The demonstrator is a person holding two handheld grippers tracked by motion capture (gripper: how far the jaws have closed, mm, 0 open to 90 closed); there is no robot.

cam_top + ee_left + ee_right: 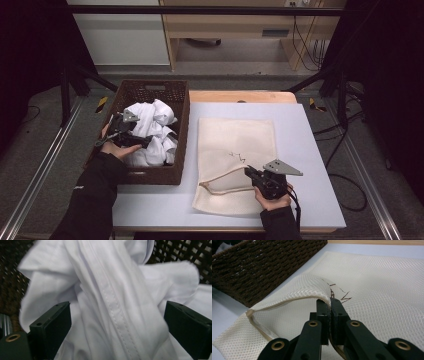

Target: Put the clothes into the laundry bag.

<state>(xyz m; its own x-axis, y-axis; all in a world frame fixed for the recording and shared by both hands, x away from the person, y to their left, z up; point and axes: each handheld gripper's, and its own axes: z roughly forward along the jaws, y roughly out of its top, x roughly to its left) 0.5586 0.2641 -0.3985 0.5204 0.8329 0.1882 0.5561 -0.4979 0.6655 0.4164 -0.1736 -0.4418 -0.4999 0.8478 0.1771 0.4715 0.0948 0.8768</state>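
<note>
A cream mesh laundry bag (235, 150) lies flat on the white table, mouth toward the near left. My right gripper (248, 172) is shut on the bag's upper rim (322, 296) and holds that edge lifted, so the mouth gapes a little. White crumpled clothes (150, 131) fill a dark brown wicker basket (181, 130) at the table's left. My left gripper (142, 140) is down in the basket, open, its jaws spread wide on either side of a fold of white cloth (112, 302) with a stitched seam.
The white table top (305, 150) has free room to the right of the bag and along the near edge. A wooden strip (240, 96) runs along the table's far edge. Dark frame bars and cables stand at both sides.
</note>
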